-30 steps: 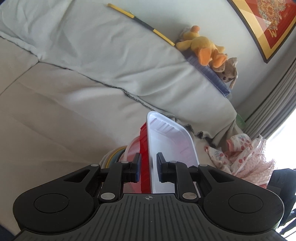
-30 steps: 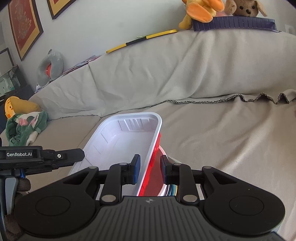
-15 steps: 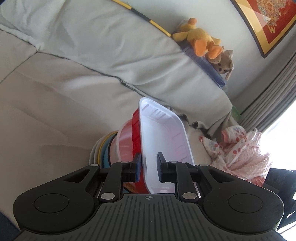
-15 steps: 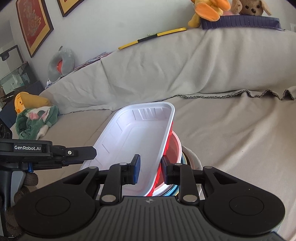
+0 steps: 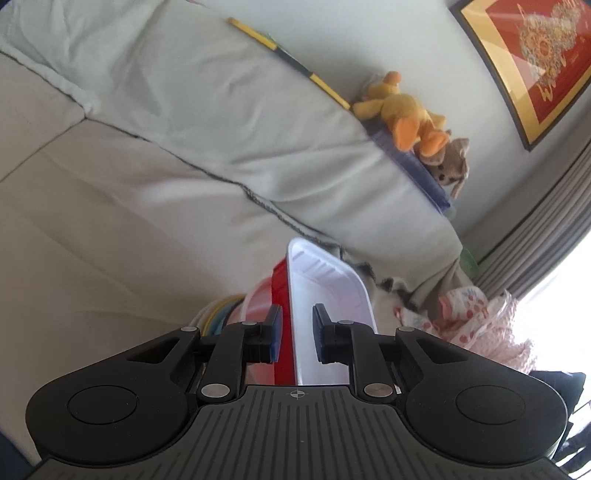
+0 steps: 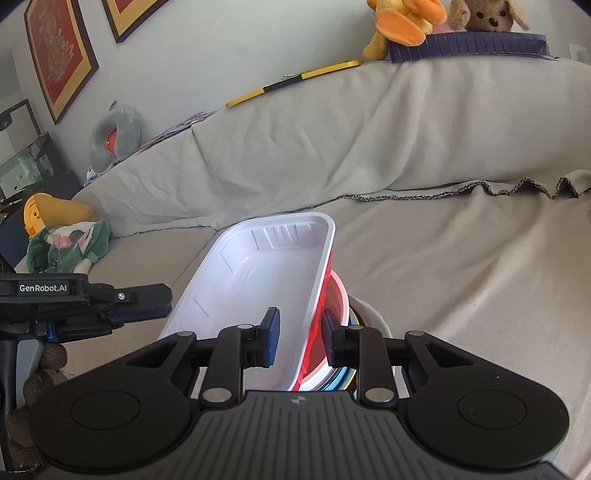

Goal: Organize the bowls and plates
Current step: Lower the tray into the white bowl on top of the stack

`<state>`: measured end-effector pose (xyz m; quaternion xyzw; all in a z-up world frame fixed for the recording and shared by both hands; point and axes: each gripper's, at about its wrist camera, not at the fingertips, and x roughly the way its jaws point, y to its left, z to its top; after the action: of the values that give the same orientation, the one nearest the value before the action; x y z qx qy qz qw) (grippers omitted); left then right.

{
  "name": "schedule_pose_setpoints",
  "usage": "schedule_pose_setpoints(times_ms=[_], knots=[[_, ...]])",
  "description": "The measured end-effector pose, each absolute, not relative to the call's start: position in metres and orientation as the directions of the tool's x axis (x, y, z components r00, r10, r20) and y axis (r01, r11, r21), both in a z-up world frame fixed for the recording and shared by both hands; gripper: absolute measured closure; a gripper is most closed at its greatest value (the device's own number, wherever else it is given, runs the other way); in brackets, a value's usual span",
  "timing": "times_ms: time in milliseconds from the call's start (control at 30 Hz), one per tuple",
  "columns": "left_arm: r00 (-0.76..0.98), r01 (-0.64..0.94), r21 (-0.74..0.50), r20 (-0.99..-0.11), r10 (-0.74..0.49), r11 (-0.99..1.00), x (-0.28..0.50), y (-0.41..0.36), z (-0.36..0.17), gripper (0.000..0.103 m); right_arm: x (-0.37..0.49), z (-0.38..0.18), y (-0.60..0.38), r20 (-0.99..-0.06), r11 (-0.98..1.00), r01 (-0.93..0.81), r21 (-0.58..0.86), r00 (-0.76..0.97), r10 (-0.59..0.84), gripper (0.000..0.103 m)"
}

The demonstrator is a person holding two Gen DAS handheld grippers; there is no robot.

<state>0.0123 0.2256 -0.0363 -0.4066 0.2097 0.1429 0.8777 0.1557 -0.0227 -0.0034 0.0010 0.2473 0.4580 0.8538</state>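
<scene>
Right wrist view first: the right gripper (image 6: 297, 334) has its fingers drawn narrow on the right-hand wall of the white tray (image 6: 258, 280), one blue pad inside the tray and the other outside against the red container (image 6: 325, 295) nested under it. Across the tray, the left gripper (image 6: 147, 295) comes in from the left edge, reaching the tray's opposite rim. Beneath the tray and red container sits a stack of bowls (image 6: 349, 373), rims in white, blue and yellow, resting on the sofa (image 6: 461, 277). Over to the left wrist view, and the left gripper's fingers (image 5: 275, 332) are narrow as well, pinching the tray's wall together with the red container's side. The tray tilts here, its open face turned right. Behind the tray, on the sofa back, lie a yellow plush duck (image 6: 400, 22) and a brown plush dog (image 6: 487, 14), and a grey neck pillow (image 6: 114, 136) sits further left.
</scene>
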Motion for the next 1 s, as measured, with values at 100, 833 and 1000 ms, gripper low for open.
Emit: schedule_pose_setpoints(times_ms=[100,833,1000], knots=[[0.871,-0.426,-0.648,-0.483,0.092,0.631,0.024,0.233,-0.031,0.084,0.161,-0.001,-0.022,-0.417,0.587,-0.776,0.23,0.467,0.78,0.078],[0.807,-0.485,-0.588,-0.586,0.072,0.648,0.097,0.264,-0.053,0.084,0.207,0.004,0.037,-0.447,0.604,-0.787,0.126,0.498,0.743,0.078],[0.811,-0.477,-0.593,-0.581,0.065,0.648,0.096,0.264,-0.052,0.084,0.205,0.006,0.033,-0.439,0.598,-0.791,0.133,0.494,0.751,0.078]])
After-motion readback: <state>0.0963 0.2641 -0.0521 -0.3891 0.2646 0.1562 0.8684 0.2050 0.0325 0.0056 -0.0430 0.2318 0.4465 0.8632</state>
